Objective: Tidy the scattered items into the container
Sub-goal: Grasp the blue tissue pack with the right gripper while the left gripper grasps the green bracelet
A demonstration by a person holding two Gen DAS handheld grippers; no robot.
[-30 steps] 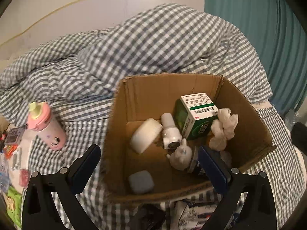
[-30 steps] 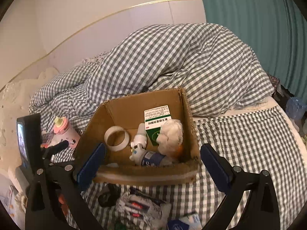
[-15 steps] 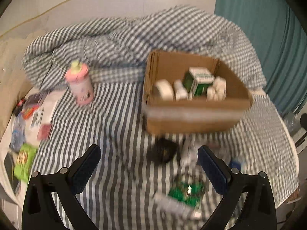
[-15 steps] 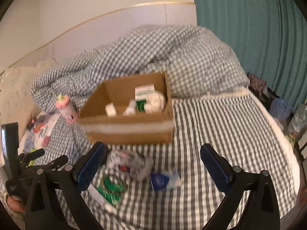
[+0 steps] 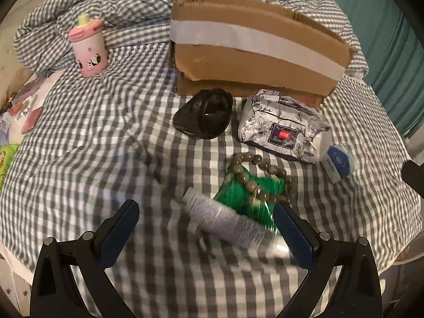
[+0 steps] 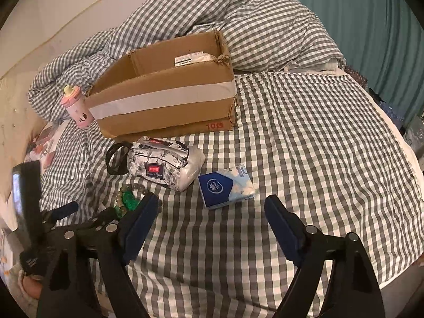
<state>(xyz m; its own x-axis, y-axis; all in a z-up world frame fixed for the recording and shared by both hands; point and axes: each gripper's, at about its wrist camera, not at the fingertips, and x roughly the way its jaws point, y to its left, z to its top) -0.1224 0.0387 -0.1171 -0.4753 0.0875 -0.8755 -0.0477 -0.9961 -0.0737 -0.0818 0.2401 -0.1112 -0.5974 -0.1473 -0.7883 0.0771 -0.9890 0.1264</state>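
A cardboard box with a white tape band stands on the checked bed. In front of it lie a black roll, a floral tissue pack, a blue tissue packet, a bead bracelet on a green packet, and a white tube. My left gripper is open, low over the tube and green packet. My right gripper is open just in front of the blue packet.
A pink bottle stands left of the box. Small packets lie at the bed's left edge. A bunched checked duvet lies behind the box. A teal curtain hangs at the right.
Both grippers have pulled back from over the box and dropped low toward the items in front of it. The box's inside is no longer visible. Both stay open.
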